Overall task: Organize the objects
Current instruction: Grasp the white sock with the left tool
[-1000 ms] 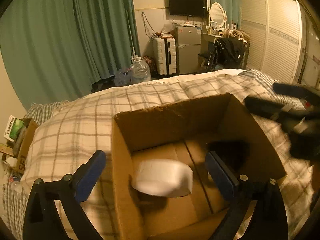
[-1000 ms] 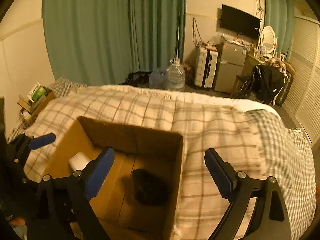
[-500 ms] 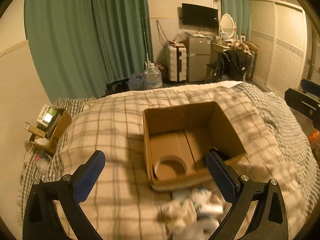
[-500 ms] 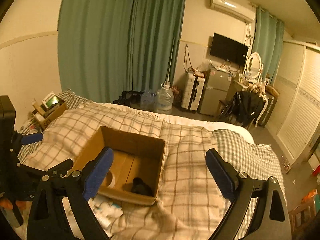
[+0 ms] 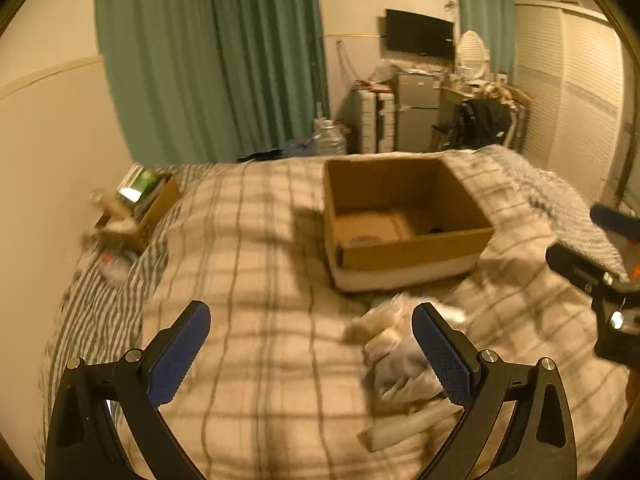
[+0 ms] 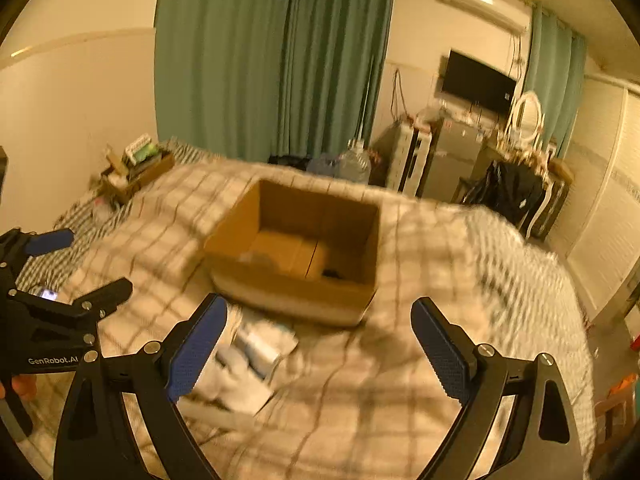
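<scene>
Both grippers, left (image 5: 310,348) and right (image 6: 318,346), jaws spread, empty; I target pale packets (image 6: 256,354) before cardboard box (image 6: 296,280), descending squarely.

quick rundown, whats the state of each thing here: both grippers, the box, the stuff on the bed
left gripper: open, empty, above the bedspread
right gripper: open, empty
brown cardboard box: open-topped, upright on the plaid bedspread, a dark item inside
pile of white packets: loose on the bedspread in front of the box, blurred
</scene>
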`<state>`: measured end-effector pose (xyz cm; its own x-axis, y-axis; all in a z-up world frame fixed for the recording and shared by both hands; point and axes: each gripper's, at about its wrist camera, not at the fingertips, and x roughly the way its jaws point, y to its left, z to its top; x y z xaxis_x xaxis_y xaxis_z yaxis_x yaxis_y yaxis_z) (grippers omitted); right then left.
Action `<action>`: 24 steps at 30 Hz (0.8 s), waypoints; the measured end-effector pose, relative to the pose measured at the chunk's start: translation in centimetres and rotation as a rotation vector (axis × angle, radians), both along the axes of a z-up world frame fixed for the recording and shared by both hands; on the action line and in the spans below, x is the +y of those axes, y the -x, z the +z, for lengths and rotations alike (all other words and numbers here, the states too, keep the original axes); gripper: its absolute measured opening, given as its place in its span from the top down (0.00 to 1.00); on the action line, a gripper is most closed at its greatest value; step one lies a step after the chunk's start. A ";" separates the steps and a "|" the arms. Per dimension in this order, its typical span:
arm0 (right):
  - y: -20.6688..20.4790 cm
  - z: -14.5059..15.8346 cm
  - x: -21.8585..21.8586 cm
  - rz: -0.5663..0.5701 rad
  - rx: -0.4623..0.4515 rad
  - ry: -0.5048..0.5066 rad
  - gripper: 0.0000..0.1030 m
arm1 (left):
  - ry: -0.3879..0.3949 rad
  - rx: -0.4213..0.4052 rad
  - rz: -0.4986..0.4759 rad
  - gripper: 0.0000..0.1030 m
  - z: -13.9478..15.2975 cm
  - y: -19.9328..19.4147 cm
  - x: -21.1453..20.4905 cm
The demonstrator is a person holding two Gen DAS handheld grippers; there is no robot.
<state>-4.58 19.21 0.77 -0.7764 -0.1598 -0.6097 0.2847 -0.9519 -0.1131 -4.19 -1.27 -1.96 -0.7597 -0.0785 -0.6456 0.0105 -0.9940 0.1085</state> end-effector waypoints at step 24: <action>1.1 -8.9 2.0 -0.096 -0.197 -0.019 0.09 | -0.031 -0.196 -0.231 0.59 -9.1 0.7 5.5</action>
